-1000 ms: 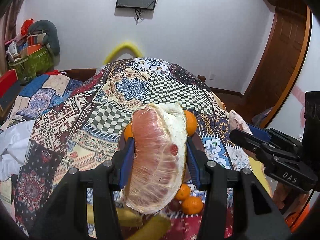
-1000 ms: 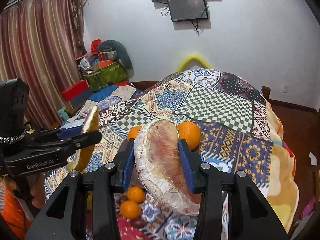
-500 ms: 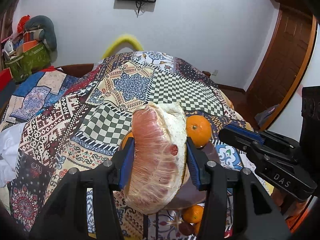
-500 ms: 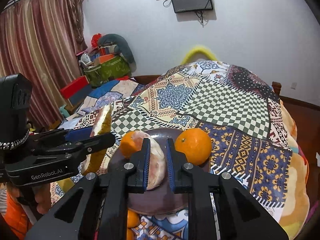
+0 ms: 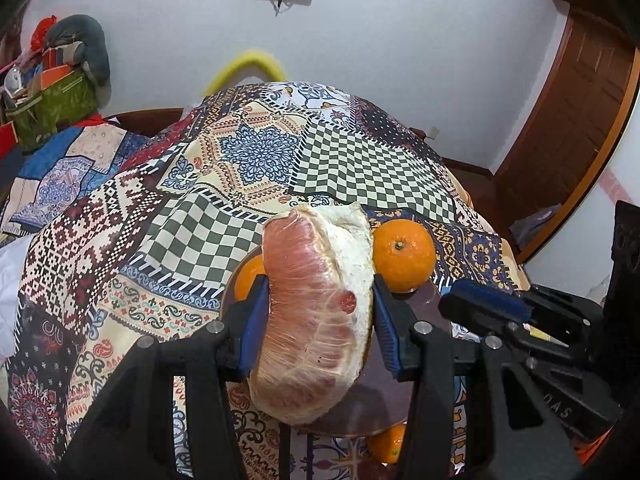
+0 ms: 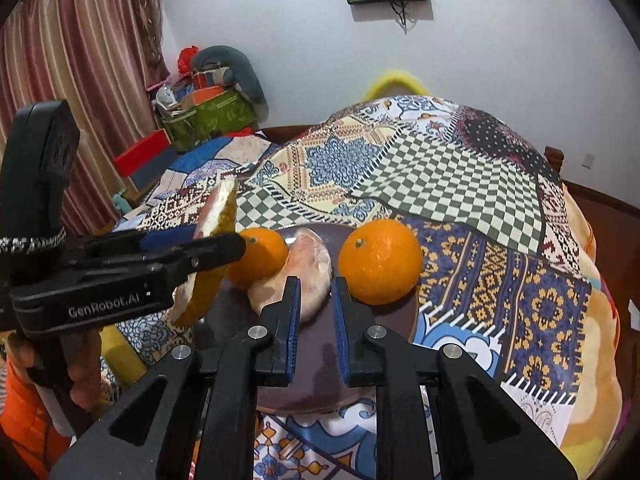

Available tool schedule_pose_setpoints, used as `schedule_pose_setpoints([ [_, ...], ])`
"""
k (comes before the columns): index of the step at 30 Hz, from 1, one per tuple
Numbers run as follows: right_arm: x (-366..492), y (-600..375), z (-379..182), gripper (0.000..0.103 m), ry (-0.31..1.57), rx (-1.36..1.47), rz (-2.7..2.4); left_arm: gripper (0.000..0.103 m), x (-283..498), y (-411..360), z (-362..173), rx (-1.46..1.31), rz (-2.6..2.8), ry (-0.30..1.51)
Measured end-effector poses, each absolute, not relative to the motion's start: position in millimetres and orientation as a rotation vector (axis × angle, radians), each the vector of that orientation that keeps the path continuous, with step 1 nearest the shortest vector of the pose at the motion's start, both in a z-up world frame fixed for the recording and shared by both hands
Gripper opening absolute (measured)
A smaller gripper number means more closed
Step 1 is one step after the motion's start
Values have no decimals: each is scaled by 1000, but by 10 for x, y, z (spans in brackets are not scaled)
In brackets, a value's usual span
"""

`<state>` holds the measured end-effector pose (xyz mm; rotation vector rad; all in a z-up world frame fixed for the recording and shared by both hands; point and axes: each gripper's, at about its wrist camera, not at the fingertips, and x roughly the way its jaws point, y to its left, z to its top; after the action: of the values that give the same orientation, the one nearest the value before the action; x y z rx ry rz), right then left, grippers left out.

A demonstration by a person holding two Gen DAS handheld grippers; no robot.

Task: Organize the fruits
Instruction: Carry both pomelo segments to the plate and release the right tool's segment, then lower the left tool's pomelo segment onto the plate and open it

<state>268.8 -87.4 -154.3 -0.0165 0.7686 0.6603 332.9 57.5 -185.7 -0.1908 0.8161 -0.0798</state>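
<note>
The left gripper (image 5: 318, 312) is clamped on a large peeled pomelo wedge (image 5: 316, 312), pink flesh facing the camera and white pith along its right edge. In the right wrist view this same gripper (image 6: 192, 256) shows side-on, its body printed "GenRobot.AI", with the wedge's yellow rind (image 6: 212, 256) sticking out above and below the fingers, held over the left edge of the brown plate (image 6: 320, 376).

The right gripper (image 6: 314, 312) stands slightly parted with nothing between its blue pads, hovering over the plate just short of a second pomelo wedge (image 6: 296, 272) that lies on it. That wedge sits between two oranges, one at its left (image 6: 258, 256) and a bigger one at its right (image 6: 380, 260). From the left camera the right gripper's body (image 5: 520, 328) reads "DAS". Another orange (image 5: 388, 446) lies off the plate on the patchwork blanket (image 5: 260, 160).
</note>
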Motion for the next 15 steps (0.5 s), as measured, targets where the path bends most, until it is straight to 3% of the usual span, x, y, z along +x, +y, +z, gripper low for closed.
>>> schedule_pose_setpoints([
  [9, 2657, -965, -1615, 16, 805, -9, 651, 49, 3392, 534, -1905, -157, -70, 848],
  [15, 2603, -1024, -1608, 32, 810, 10, 640, 65, 3337, 552, -1869, -163, -68, 857],
])
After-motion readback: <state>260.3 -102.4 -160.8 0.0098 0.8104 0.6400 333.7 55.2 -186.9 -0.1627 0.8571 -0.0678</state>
